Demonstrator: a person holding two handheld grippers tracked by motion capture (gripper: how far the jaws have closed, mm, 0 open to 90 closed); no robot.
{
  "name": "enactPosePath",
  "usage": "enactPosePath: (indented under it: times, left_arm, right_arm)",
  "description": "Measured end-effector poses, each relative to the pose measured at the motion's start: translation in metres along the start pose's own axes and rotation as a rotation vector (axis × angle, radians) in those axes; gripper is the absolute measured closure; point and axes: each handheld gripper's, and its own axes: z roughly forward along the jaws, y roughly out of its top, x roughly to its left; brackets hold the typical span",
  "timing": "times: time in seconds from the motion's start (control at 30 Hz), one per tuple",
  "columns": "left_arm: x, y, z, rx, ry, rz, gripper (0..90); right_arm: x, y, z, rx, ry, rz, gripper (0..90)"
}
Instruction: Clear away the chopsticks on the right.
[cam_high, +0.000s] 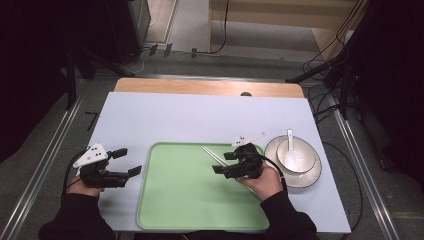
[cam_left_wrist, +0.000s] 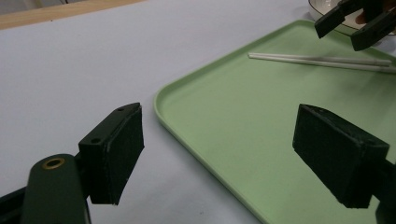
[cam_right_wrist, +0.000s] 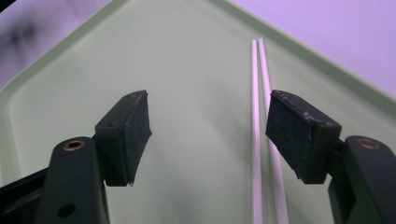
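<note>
A pair of white chopsticks (cam_high: 214, 157) lies side by side on the green tray (cam_high: 175, 200), near its far right part. My right gripper (cam_high: 224, 162) hovers just above their near end, open, its jaws pointing left over the tray. In the right gripper view the chopsticks (cam_right_wrist: 256, 93) run on the tray (cam_right_wrist: 187, 56) under the right-hand jaw of my right gripper (cam_right_wrist: 208, 135), with nothing between the pads. My left gripper (cam_high: 127, 161) stands open over the white table, left of the tray. From it I see the tray (cam_left_wrist: 261, 116), the chopsticks (cam_left_wrist: 322, 60) and the right gripper (cam_left_wrist: 341, 35).
A white bowl (cam_high: 305, 156) with a white spoon (cam_high: 290, 147) in it sits on a plate (cam_high: 300, 180) right of the tray, close to my right hand. The white table top (cam_high: 200, 115) stretches beyond the tray to a wooden strip at the back.
</note>
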Motion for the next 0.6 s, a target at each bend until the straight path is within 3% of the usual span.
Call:
enactPosePath:
  times: [0.4,0.6]
  left_arm:
    - [0.001,0.0,0.0,-0.005,0.01,-0.001,16.6]
    - [0.001,0.0,0.0,-0.008,0.013,-0.002,16.6]
  right_arm:
    - [0.008,0.014,0.029,0.038,-0.01,-0.014,37.7]
    - [0.01,0.023,0.044,0.048,-0.033,-0.024,53.4]
